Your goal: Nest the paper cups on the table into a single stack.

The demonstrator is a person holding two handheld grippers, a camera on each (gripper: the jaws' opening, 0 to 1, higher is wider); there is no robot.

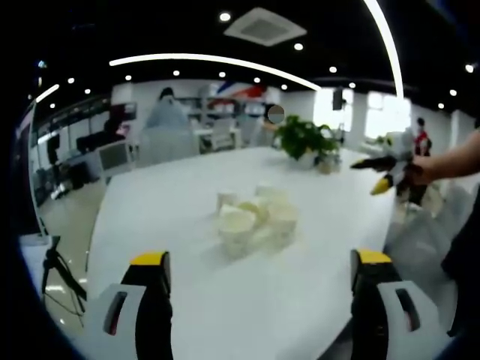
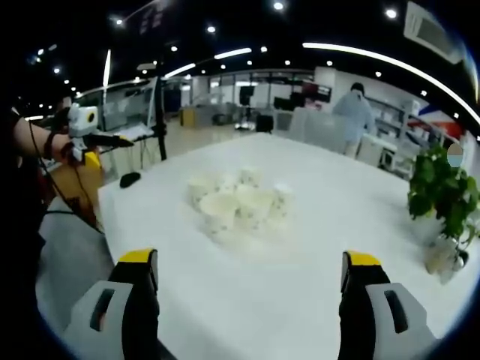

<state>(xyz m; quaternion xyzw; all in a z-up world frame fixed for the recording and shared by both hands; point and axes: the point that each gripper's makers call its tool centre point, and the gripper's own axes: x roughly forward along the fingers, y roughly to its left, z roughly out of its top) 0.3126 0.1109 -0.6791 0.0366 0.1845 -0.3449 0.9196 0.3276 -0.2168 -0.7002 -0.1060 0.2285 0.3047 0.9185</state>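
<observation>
Left gripper view first: a tripod [image 1: 58, 271] sits low at the far left, off the table [image 1: 165, 210]. The left gripper [image 1: 259, 300] has its jaws spread wide with nothing between them, held above the near edge of the white table. The cups [image 1: 255, 217] are bunched in a loose cluster mid-table, well ahead of the jaws, blurry enough that I can't count them. Behind them is a plant [image 1: 304, 139], and at the right edge the right gripper [image 1: 386, 172] comes in, held by a hand.

Right gripper view: the left gripper [image 2: 97, 142] shows at the left edge, cups [image 2: 236, 199] in the middle, right gripper [image 2: 247, 300] wide open and empty, plant [image 2: 442, 195] at far right.
</observation>
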